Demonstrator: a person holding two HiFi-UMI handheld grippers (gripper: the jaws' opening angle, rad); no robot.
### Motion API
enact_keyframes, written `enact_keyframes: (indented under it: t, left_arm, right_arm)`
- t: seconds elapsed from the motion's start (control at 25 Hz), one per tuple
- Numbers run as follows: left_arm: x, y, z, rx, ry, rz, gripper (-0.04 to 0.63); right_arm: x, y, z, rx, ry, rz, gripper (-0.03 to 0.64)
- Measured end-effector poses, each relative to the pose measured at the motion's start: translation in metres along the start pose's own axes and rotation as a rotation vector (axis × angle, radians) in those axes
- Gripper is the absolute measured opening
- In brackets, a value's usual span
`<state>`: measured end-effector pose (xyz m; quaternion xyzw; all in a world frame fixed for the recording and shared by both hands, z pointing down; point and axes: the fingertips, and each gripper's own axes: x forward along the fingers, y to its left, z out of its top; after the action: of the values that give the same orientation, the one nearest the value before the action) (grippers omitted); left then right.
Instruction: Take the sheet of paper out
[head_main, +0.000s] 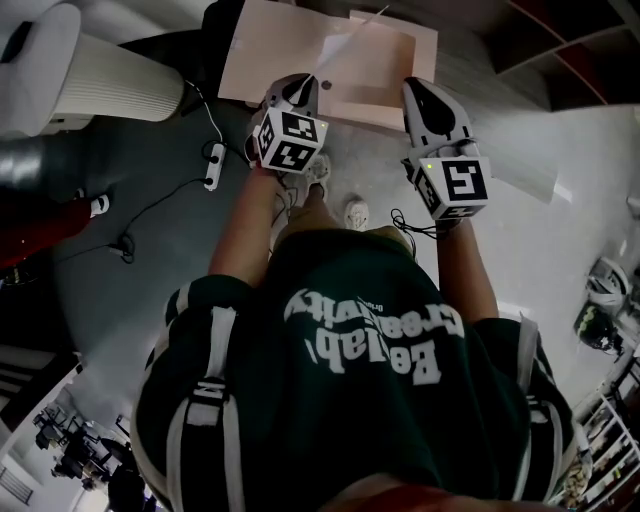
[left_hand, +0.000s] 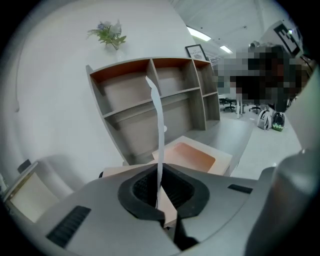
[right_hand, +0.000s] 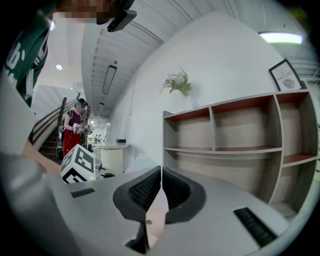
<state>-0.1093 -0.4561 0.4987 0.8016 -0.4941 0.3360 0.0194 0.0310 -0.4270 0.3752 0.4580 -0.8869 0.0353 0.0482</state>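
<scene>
A tan paper folder (head_main: 290, 55) is held up in front of me. My right gripper (head_main: 418, 92) is shut on its right edge; in the right gripper view a tan strip of the folder (right_hand: 156, 220) shows between the closed pads. My left gripper (head_main: 303, 88) is shut on a white sheet of paper (head_main: 345, 38) that stands up out of the folder. In the left gripper view the sheet (left_hand: 160, 120) runs edge-on upward from the closed jaws of the left gripper (left_hand: 159, 189), with the folder (left_hand: 192, 156) lying below and behind it.
A grey and orange shelf unit (left_hand: 165, 95) stands ahead, with a plant (left_hand: 109, 34) and a framed picture (left_hand: 196, 51) on top. On the floor lie a power strip with cable (head_main: 213, 165) and bags (head_main: 603, 300). Another person (right_hand: 72, 131) stands far off.
</scene>
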Motion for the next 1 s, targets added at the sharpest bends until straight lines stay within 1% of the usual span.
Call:
enact_keyframes:
  t: [0.08,0.16,0.4,0.52,0.76,1.0]
  left_arm:
    - [-0.013,0.006,0.014,-0.028,-0.029,0.024,0.018]
    - [-0.027,0.008,0.028,-0.048,-0.062,0.044,0.018]
    - [-0.082,-0.019,0.066,-0.071,-0.179,0.100,0.018]
    - [-0.095,-0.029,0.084,-0.091,-0.226,0.101,0.018]
    - [-0.120,-0.048,0.118,-0.163,-0.317,0.094,0.018]
    - [-0.131,-0.062,0.133,-0.247,-0.370,0.088,0.018]
  right_arm:
    - [-0.001,0.001,0.009,-0.001,0.006,-0.023,0.035]
    - [-0.004,0.004,0.017,-0.006,-0.001,-0.023,0.035]
    - [-0.054,0.017,0.031,-0.014,-0.068,-0.024,0.035]
    - [-0.067,0.016,0.039,-0.011,-0.099,-0.028,0.035]
    - [-0.089,0.006,0.053,-0.007,-0.137,-0.025,0.035]
    - [-0.100,-0.017,0.049,0.017,-0.145,-0.049,0.035]
